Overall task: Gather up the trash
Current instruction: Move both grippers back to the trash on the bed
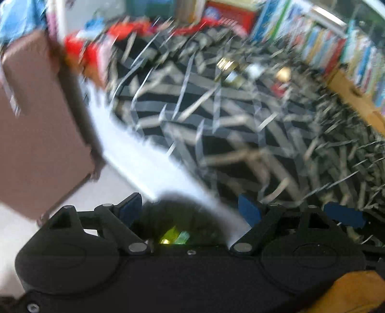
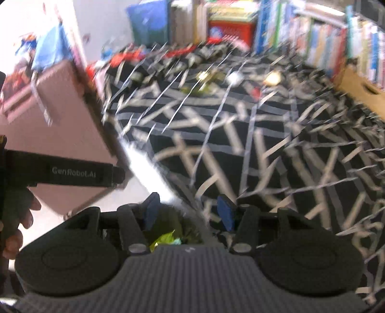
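Both views are smeared by motion. My left gripper (image 1: 190,211) is open, its blue pads wide apart and nothing between them. My right gripper (image 2: 189,213) is open too and holds nothing. Beneath both sits a dark round bin (image 1: 192,216) (image 2: 187,224) with green and yellow wrappers (image 1: 173,237) (image 2: 166,237) inside. Far off on the black-and-white rug (image 1: 216,125) (image 2: 228,134) lie a gold wrapper (image 1: 226,63) (image 2: 204,75), a white scrap (image 1: 255,69) (image 2: 234,77), a yellowish piece (image 1: 282,73) (image 2: 272,78) and a red bit (image 1: 279,88) (image 2: 256,92).
A pink suitcase (image 1: 36,132) (image 2: 55,125) stands at the left on the white floor. Shelves of books (image 1: 336,43) (image 2: 324,41) and a cardboard box (image 1: 356,96) (image 2: 361,89) line the right. A red crate (image 1: 231,16) (image 2: 231,29) sits at the back. A hand (image 2: 16,216) holds a black lettered bar (image 2: 72,172).
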`<state>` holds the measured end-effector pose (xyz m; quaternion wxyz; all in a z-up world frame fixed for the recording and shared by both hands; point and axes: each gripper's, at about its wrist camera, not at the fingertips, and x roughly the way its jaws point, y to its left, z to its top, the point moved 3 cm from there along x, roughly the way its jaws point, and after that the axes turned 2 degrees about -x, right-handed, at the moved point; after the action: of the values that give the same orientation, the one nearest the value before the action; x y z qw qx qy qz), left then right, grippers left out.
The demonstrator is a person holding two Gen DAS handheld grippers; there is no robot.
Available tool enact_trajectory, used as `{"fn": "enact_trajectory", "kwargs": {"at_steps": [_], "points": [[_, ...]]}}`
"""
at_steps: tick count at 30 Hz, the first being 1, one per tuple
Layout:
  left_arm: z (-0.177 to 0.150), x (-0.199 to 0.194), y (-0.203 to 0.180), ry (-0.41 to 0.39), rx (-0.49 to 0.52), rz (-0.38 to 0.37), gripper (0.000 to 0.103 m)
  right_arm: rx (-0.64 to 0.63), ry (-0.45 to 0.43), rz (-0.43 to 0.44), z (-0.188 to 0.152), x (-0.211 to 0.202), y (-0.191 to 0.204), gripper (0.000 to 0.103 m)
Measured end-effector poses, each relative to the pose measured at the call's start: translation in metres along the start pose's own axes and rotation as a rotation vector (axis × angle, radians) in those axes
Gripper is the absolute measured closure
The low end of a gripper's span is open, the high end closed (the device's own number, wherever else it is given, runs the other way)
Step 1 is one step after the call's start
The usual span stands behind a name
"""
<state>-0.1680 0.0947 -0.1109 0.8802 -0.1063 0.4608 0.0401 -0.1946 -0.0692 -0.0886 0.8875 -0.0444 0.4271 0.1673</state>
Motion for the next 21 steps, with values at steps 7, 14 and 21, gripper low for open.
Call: {"fn": "enact_trajectory", "kwargs": {"at_steps": [7, 14, 21], "points": [[0.082, -0.027, -0.053, -0.129, 0.111, -0.073, 0.015, 0.082, -0.152, -0.162, 0.056, -0.044, -0.050, 0.034], [0.156, -0.020, -0.096, -0.209, 0.138, -0.123, 0.015, 0.144, -0.249, -0.244, 0.114, -0.037, -0.106, 0.034], [0.201, 0.041, -0.119, -0.208, 0.107, -0.070, 0.016, 0.174, -0.236, -0.219, 0.164, 0.024, -0.164, 0.033]]}}
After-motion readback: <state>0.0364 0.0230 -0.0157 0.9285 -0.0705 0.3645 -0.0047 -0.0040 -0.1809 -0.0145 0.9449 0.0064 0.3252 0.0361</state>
